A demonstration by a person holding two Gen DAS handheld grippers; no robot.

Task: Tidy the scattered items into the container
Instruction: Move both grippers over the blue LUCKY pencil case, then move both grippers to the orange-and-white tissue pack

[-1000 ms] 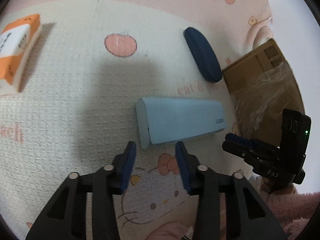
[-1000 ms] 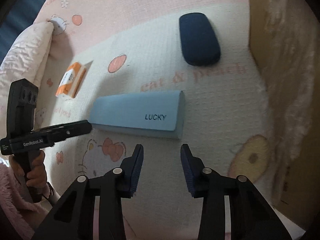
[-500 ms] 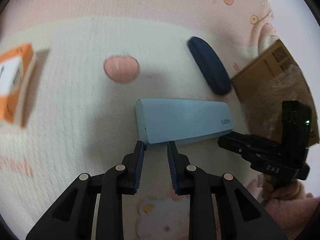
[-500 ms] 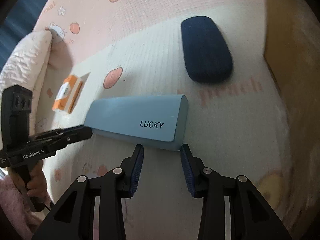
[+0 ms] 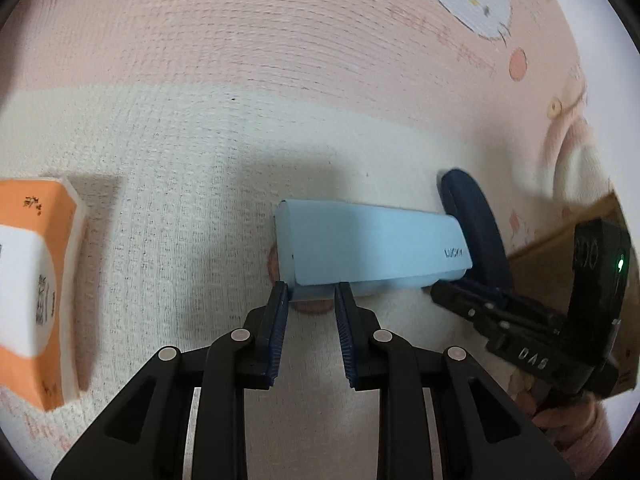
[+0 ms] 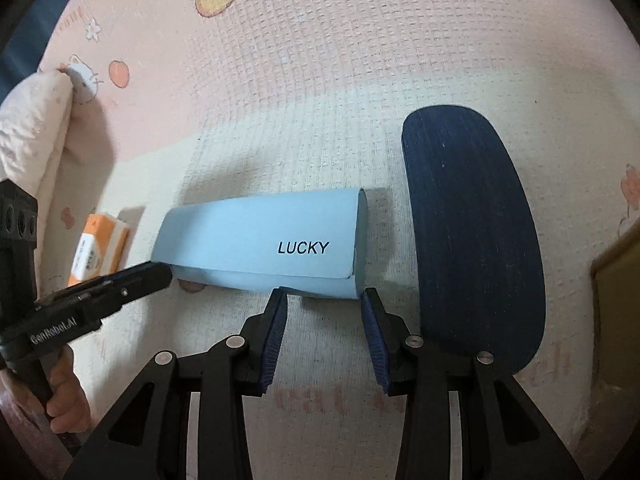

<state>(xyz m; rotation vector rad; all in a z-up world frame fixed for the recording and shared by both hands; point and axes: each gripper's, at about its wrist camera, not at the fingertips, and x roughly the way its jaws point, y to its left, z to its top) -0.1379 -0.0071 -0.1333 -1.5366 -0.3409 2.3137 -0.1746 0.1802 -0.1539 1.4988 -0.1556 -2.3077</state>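
Both grippers have closed in on the light blue case [image 5: 372,248] lying on the mat [image 5: 200,160]; left gripper [image 5: 311,292] jaws narrowed, right gripper [image 6: 322,298] unchanged, both parted, tips at its near edge, nothing pinched; two-handed lift toward the cardboard box [image 5: 560,232] looks imminent.

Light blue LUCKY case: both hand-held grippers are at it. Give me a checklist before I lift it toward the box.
1. Left hand-held gripper at the light blue rectangular LUCKY case's plain end: ok.
2. Right hand-held gripper at its lettered end: ok.
3. Fingers closed on the case: not ok; both sets of jaws stand apart at its near edge, and the left ones have just been narrowing.
4. Case lying flat on the cream woven mat: ok.
5. Dark blue oval case apart from the right hand-held gripper: cannot tell.
6. Brown cardboard box has room: cannot tell, only its edge shows.
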